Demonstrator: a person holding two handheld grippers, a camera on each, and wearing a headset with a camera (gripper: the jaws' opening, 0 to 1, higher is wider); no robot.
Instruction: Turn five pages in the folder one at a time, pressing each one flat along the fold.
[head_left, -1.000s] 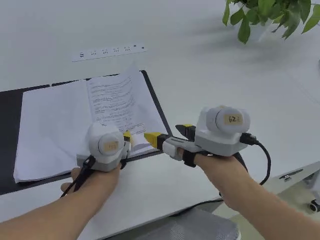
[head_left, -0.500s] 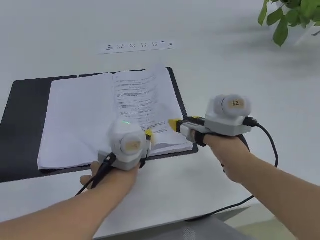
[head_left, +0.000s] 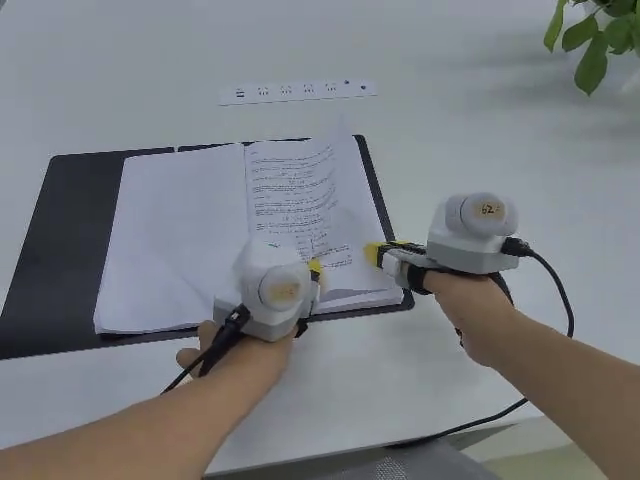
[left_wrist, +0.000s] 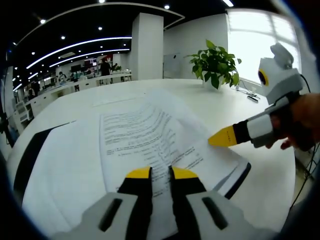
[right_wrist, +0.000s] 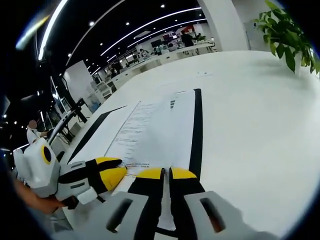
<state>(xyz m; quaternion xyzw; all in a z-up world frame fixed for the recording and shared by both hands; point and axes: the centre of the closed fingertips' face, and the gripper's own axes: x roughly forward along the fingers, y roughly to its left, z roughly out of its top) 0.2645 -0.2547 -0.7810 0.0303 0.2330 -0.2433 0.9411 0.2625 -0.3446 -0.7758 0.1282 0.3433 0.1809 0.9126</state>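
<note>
Presently on record:
- Folder (head_left: 60, 250): black, lying open on the white tabletop (head_left: 480, 130). Printed page (head_left: 300, 200) on its right half, blank sheets to the left.
- Left tongs (head_left: 313, 268): forearm enters from bottom left, hand wrapped around the housing. Jaws drawn together, tips over the lower part of the printed page.
- Right tongs (head_left: 375, 253): forearm enters from lower right, wrist turned inward. Jaws drawn together at the page's lower right edge; whether a sheet is pinched cannot be told.
- Both sets of tips lie near each other.

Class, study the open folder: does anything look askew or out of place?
Yes. The printed page on the right half of the folder is not lying flat: it bows upward and its top corner sticks out past the folder's far edge.
</note>
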